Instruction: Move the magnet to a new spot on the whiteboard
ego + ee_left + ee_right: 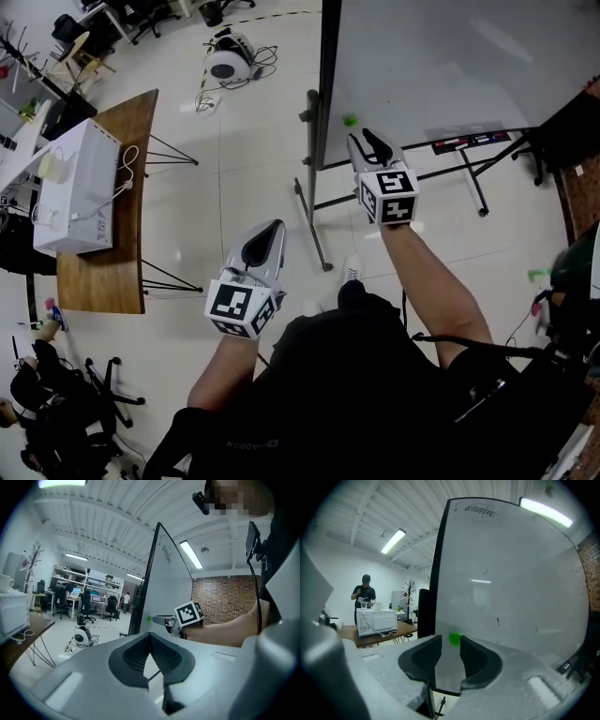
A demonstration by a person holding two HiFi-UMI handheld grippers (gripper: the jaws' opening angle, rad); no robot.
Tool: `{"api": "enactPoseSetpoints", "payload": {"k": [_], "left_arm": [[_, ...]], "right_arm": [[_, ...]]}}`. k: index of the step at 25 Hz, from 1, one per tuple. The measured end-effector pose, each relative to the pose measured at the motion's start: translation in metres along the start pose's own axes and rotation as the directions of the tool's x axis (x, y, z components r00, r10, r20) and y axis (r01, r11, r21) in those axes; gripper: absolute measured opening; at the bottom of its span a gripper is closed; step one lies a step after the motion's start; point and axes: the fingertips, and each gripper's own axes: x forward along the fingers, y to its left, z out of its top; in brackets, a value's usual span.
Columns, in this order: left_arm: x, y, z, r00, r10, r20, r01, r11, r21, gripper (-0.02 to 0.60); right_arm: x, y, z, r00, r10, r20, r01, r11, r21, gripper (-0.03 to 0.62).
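Note:
A small green magnet (350,120) sticks low on the whiteboard (450,66), near its dark left edge. My right gripper (364,141) is held up to the board just below the magnet. In the right gripper view the magnet (454,639) sits at the jaw tips beside the right-hand jaw, with a gap to the left one, so my right gripper (450,641) is open. My left gripper (272,230) hangs lower and to the left, away from the board, with its jaws shut on nothing. The left gripper view looks past its jaws (150,635) to the magnet (149,618).
The whiteboard stands on a wheeled metal frame (314,225) with a marker tray (469,142). A wooden table (122,272) to the left carries a white microwave (80,187). A round white device (228,61) with cables lies on the floor. A person (365,595) stands behind the table.

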Motion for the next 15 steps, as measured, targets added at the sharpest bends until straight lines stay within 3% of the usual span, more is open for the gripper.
{"api": "enactPoseSetpoints", "payload": {"k": [5, 15], "left_arm": [[0.012, 0.011, 0.003, 0.999, 0.039, 0.004, -0.039, 0.999, -0.009, 0.015], [0.027, 0.015, 0.006, 0.998, 0.058, 0.003, -0.058, 0.998, -0.018, 0.015]], "right_arm": [[0.027, -0.010, -0.009, 0.998, -0.036, -0.042, 0.036, 0.999, 0.004, 0.150], [0.040, -0.013, -0.004, 0.997, -0.083, 0.005, 0.083, 0.996, -0.013, 0.126]]}}
